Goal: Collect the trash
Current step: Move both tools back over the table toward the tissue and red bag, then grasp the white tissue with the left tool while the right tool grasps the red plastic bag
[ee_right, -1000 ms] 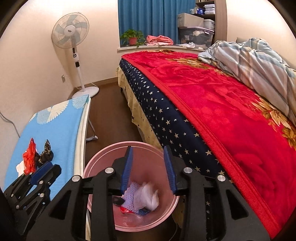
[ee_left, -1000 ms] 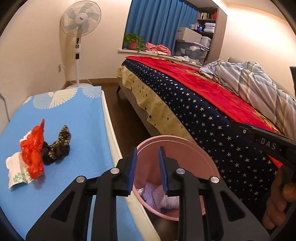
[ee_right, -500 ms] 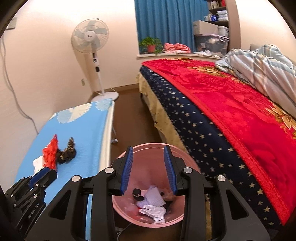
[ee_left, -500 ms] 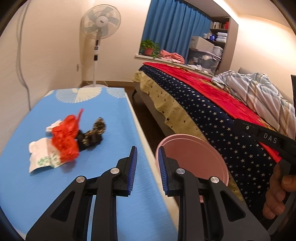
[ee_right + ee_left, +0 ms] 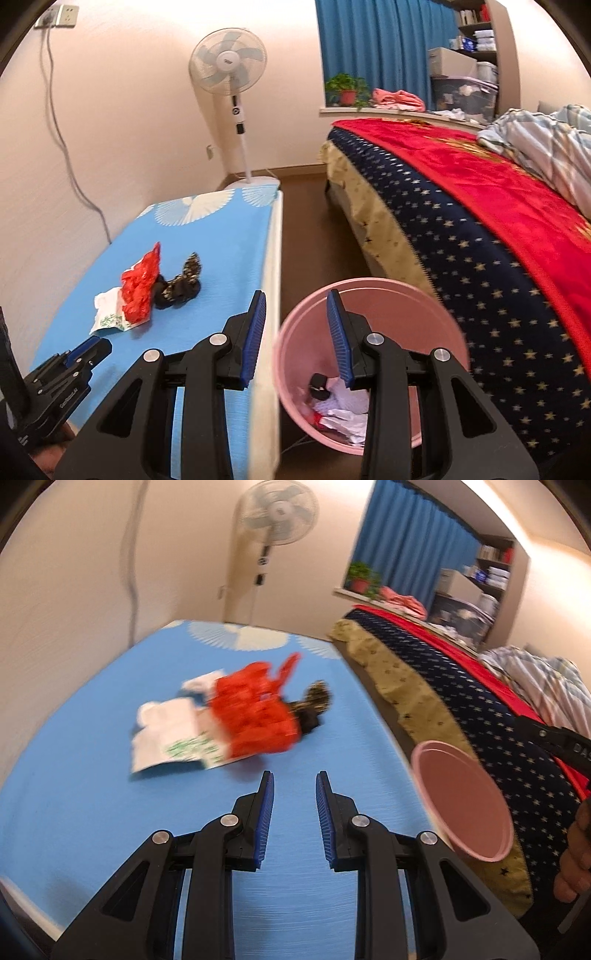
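Lying just ahead of the left hand-held gripper (image 5: 294,781), jaws apart and empty, is the red wrapper (image 5: 255,716).

Few readable marks in the room

In the left wrist view, the white letters "DAS" stand on the black body of the right gripper (image 5: 576,747), beside the pink bin (image 5: 461,797); the word is cut by the edge. Green print on the white wrapper (image 5: 173,738) and small white print on the left gripper (image 5: 66,384) are too blurred to read.
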Demonstrator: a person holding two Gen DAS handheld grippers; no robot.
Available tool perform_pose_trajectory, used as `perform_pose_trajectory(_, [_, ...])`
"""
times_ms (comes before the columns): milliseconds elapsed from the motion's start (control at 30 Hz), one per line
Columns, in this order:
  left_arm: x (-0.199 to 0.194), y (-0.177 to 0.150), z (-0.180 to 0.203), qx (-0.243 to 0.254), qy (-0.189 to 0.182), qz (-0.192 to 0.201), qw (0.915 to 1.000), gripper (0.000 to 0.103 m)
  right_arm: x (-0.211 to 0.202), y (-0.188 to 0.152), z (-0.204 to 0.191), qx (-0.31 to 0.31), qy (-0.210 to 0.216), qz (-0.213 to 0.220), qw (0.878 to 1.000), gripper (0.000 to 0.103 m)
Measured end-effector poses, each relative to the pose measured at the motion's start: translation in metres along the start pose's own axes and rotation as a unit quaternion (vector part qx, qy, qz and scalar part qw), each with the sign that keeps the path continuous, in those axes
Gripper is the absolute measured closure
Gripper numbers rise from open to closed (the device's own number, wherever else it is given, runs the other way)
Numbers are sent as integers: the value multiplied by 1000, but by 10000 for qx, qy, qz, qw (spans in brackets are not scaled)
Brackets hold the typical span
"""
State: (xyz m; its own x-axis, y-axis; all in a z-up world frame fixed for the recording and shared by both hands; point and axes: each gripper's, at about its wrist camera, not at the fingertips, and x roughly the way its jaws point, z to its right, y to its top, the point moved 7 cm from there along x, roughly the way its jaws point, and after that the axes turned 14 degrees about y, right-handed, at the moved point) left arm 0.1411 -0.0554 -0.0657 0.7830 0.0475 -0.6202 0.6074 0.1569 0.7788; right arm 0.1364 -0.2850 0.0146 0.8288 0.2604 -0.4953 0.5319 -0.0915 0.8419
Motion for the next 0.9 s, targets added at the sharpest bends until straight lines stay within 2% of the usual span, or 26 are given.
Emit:
perform_pose_trajectory(200, [20,2,-41,-468,271,-106,9985,79,31,-6,-28,58,442,-64,9990,68])
perform_pose_trajectory(500, [44,-1,-65,-1068,109,-452,9932,79,75,-11,-75,101,1178,-228,9927,68])
perform_pose_trajectory(633, [53,-2,-76,-1293,76,-574,9899,65,96,-17,-99,92,1503,-424,9877,68])
perform_pose_trajectory(767, [63,-2,-84,-1518,20,-701,9859,65,119,-25,-121,74,1768,-647,9821,68])
perform_pose_trajectory(900, [69,-1,-92,-1740,-70,-782,9816,65,137,-29,-135,88,1919,-799,9781,57])
